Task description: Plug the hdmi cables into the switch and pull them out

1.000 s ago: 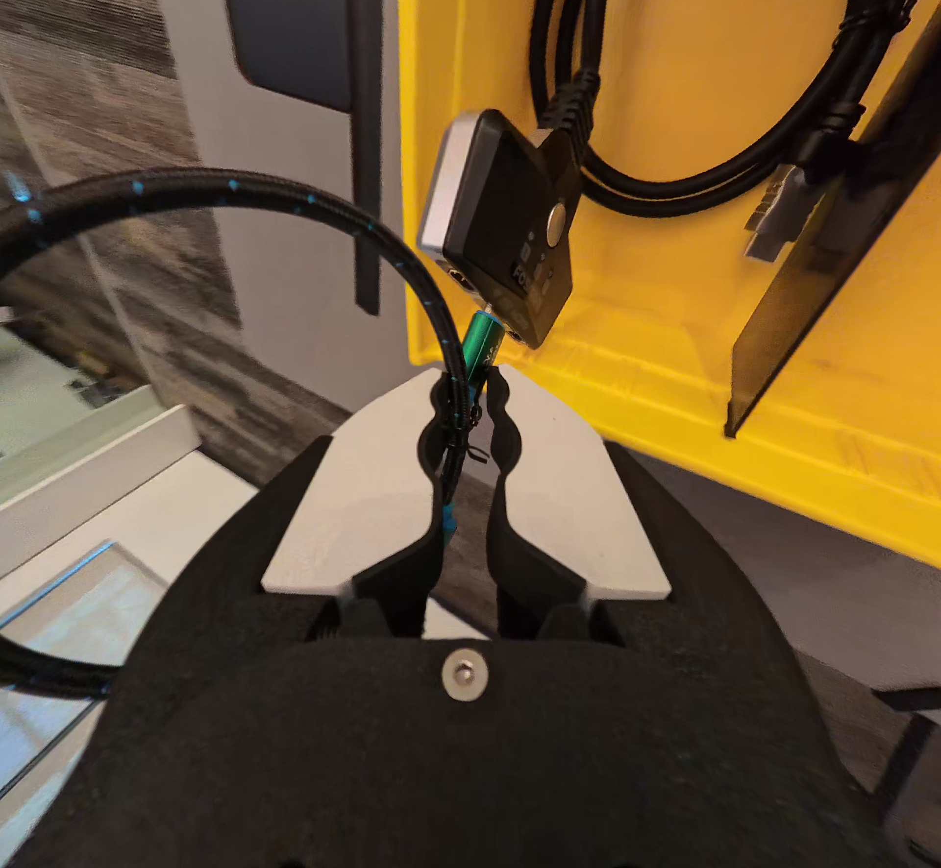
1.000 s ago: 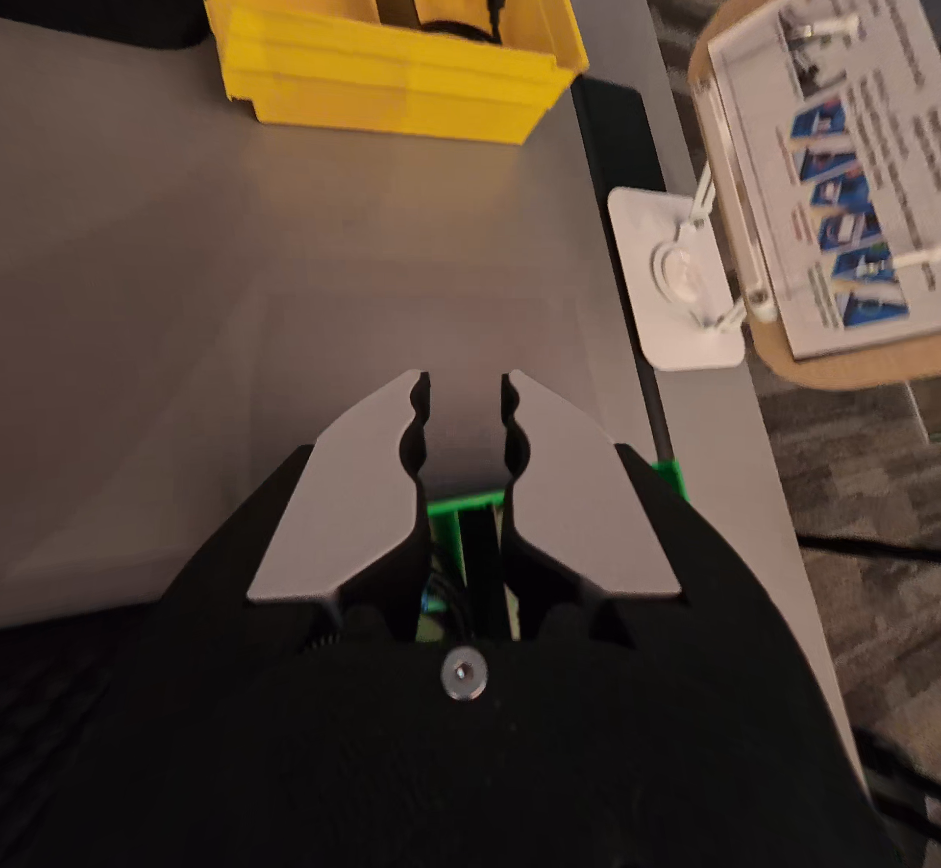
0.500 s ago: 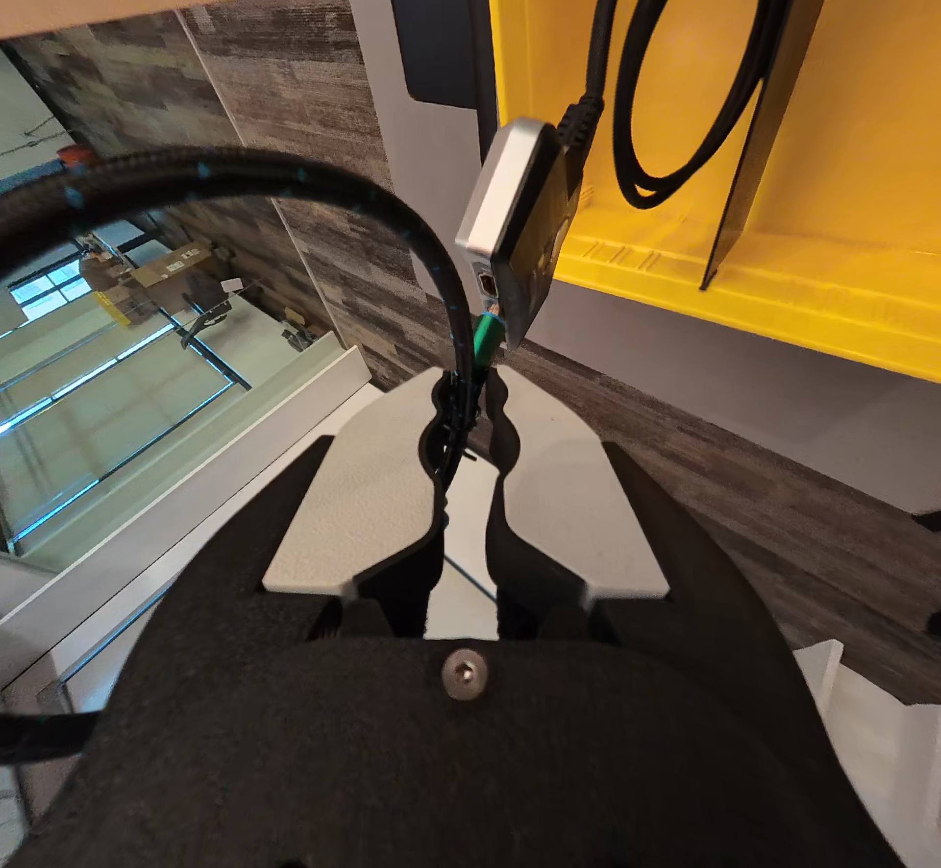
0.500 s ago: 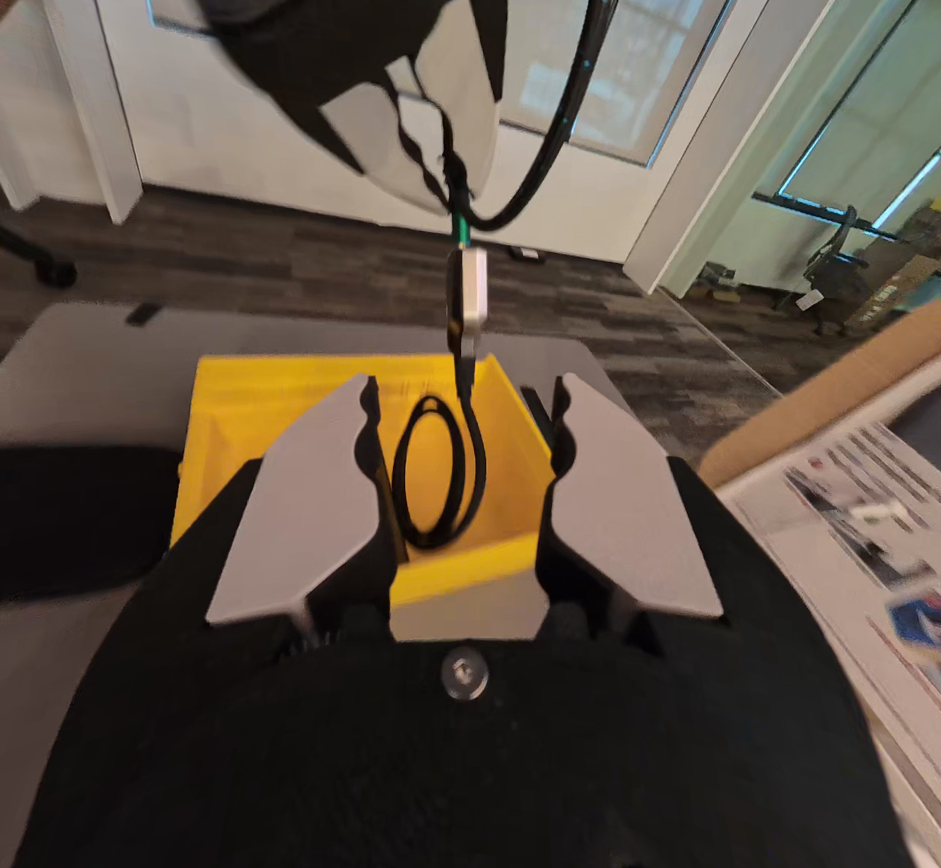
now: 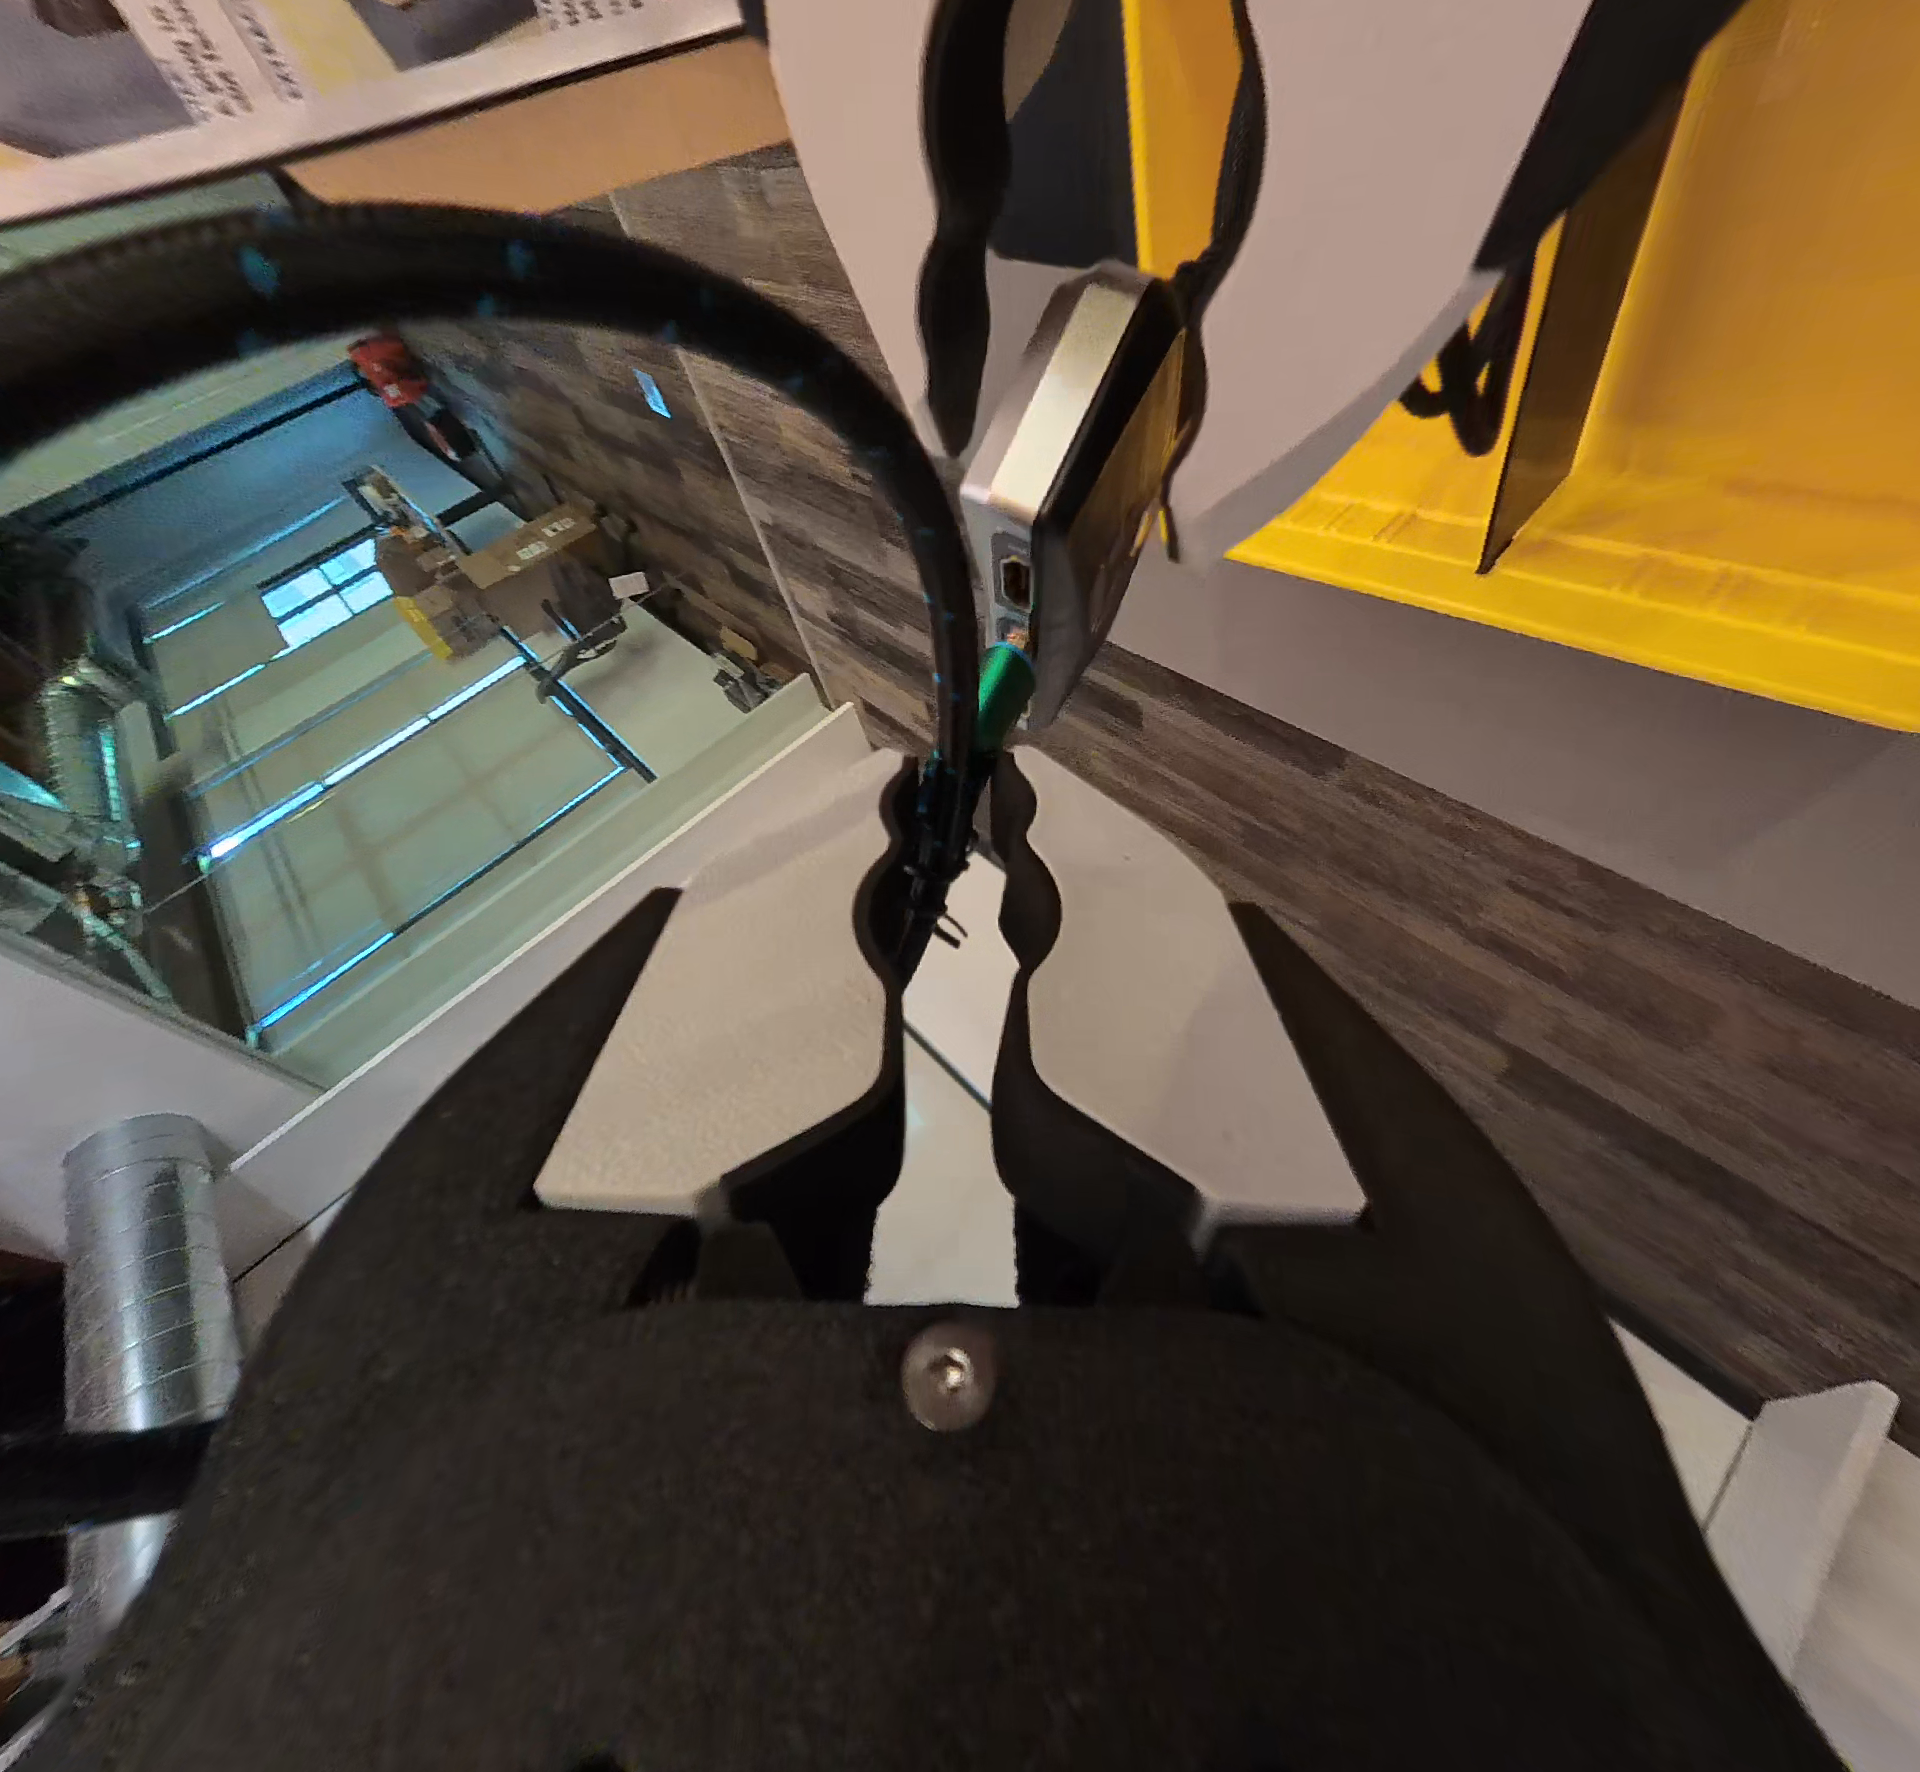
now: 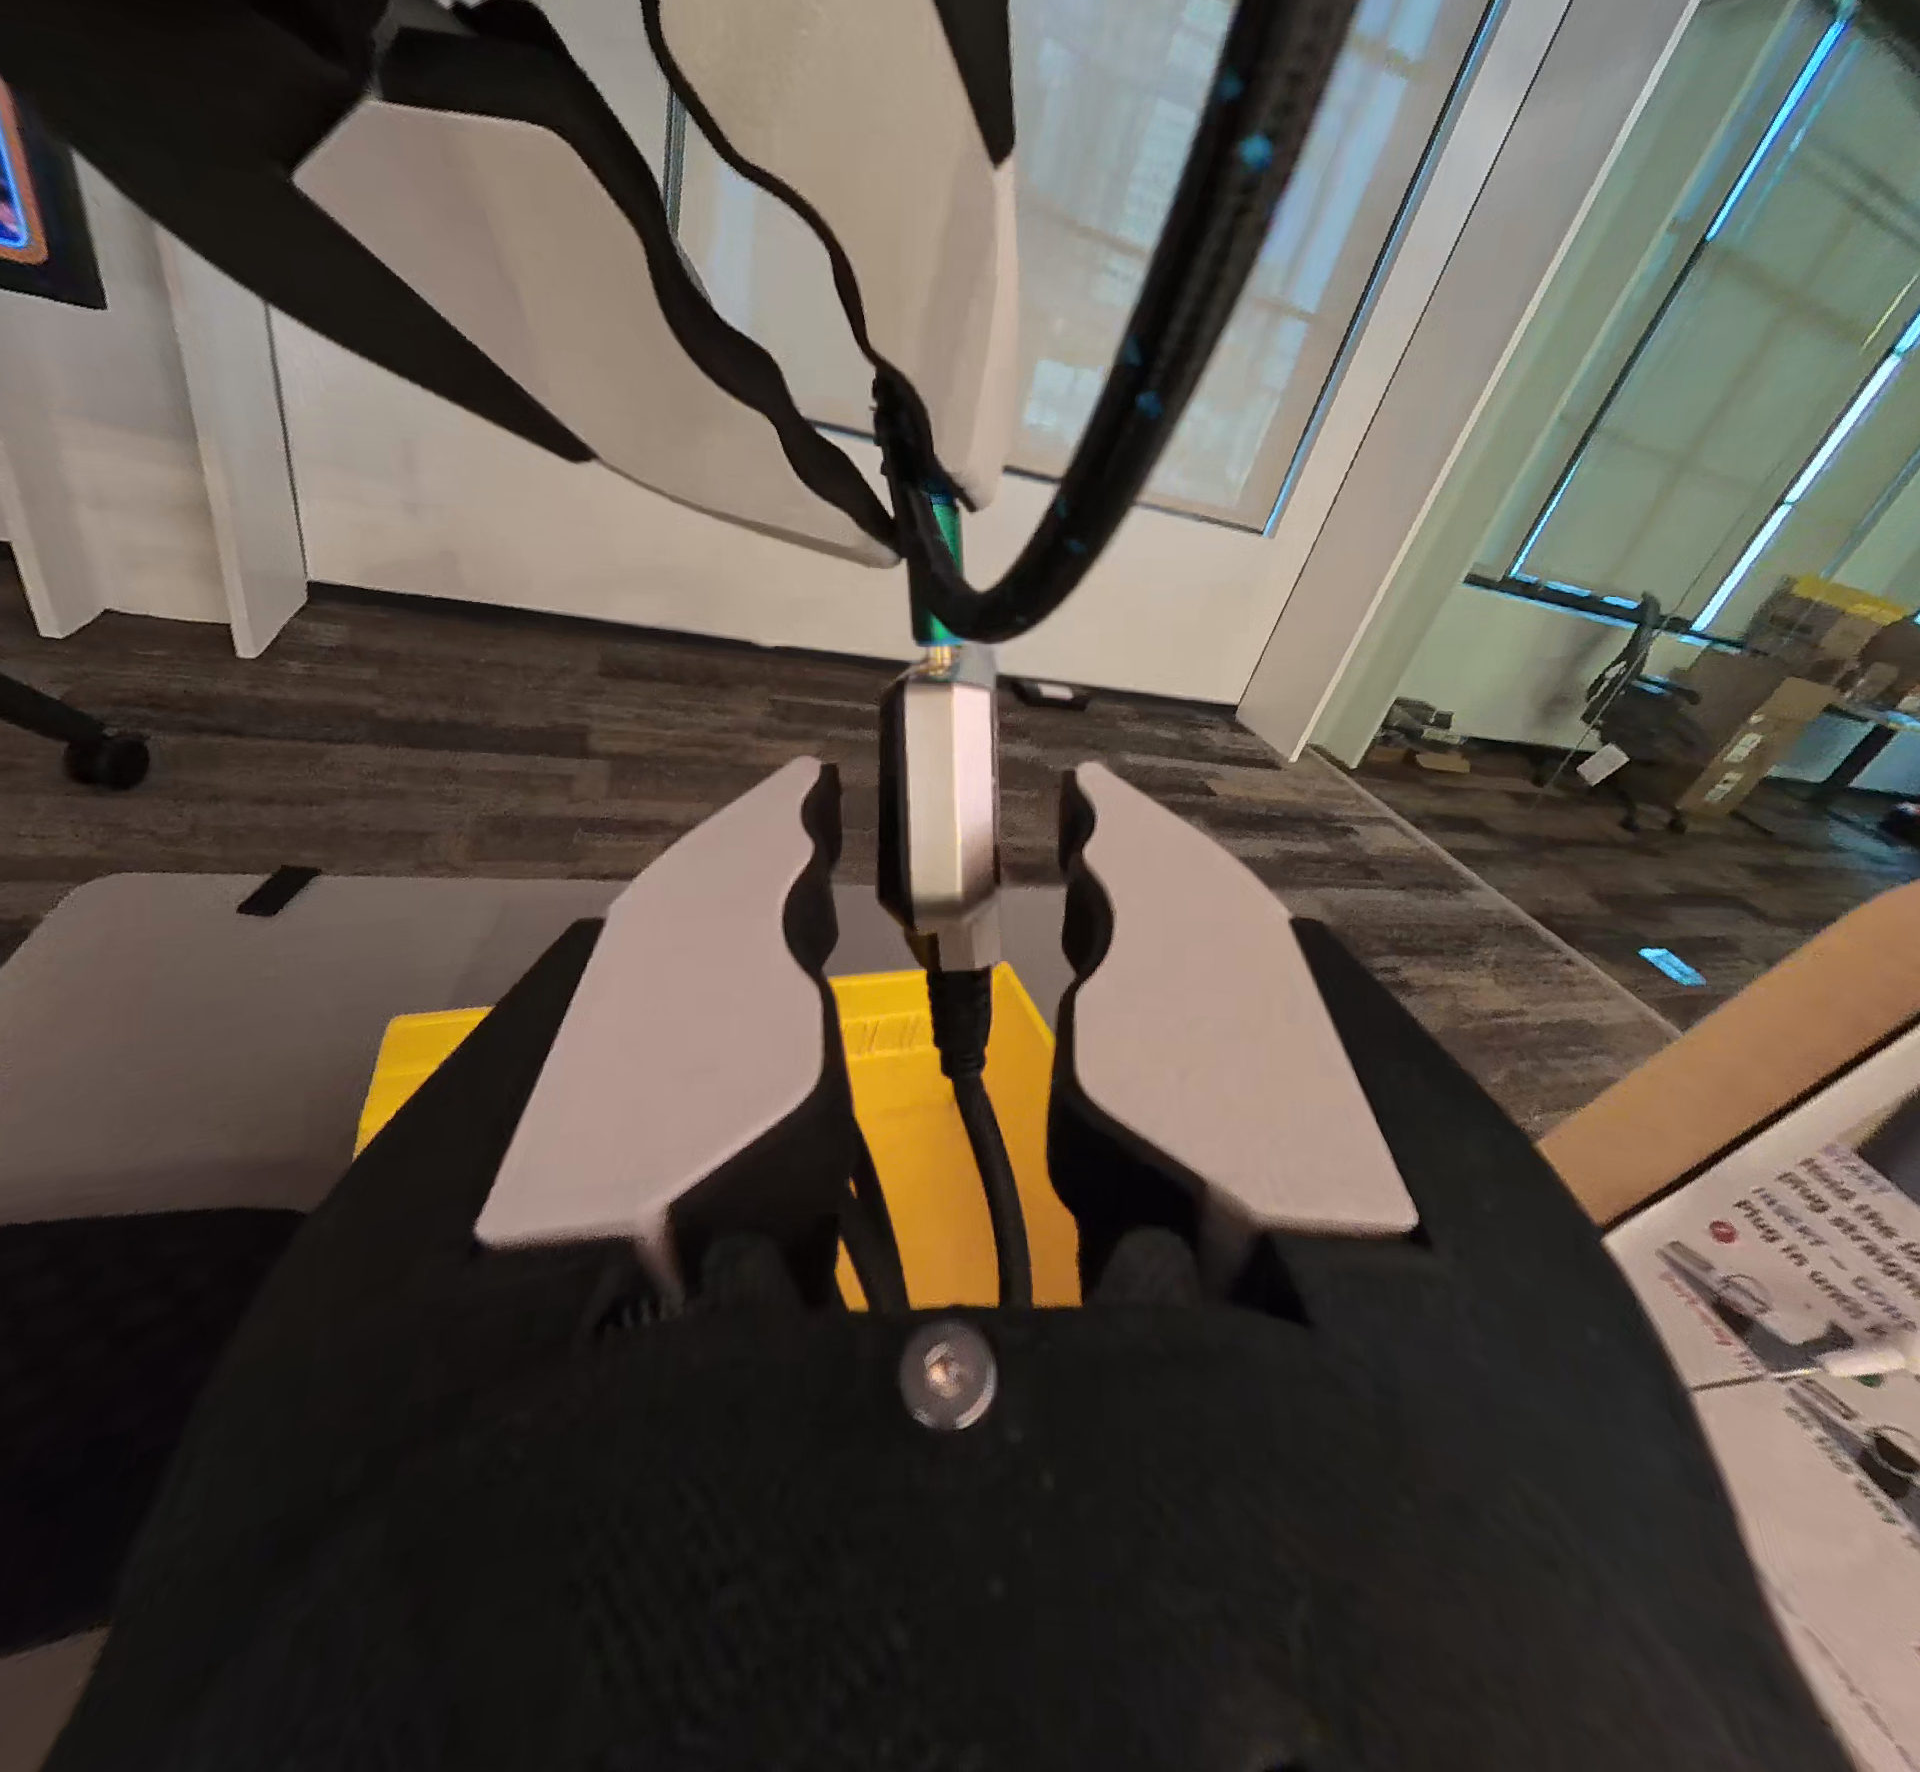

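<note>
left tongs [image 5: 951, 777]: clamped on the braided black HDMI cable [image 5: 582, 288] right behind its green plug [image 5: 1000, 688], bottom centre of the left wrist view. In the right wrist view they hang at the upper middle [image 6: 914, 496] with the same cable pinched at the tips.

HDMI cable: loops from the plug up and across to the left edge of the left wrist view; in the right wrist view it curves off toward the top right.

green plug: its tip sits in a port at the switch's near end, looks plugged in.

switch [image 5: 1081, 486]: small box, silver side and dark face, hanging in the air at frame centre, tilted. A second port beside the plug shows bare.

right tongs [image 6: 943, 813]: wide open, one finger on each side of the switch [image 6: 940, 792], not touching it as far as I can tell. They come in from the top of the left wrist view [image 5: 1081, 351].

second black cable [image 6: 987, 1130]: runs from the switch's lower end down between the right fingers, toward the bin.

yellow bin [image 5: 1714, 434]: right side of the left wrist view, dark divider in it, sitting on the grey surface [image 6: 208, 995].

printed sheet [image 6: 1808, 1307]: lower right of the right wrist view.
</note>
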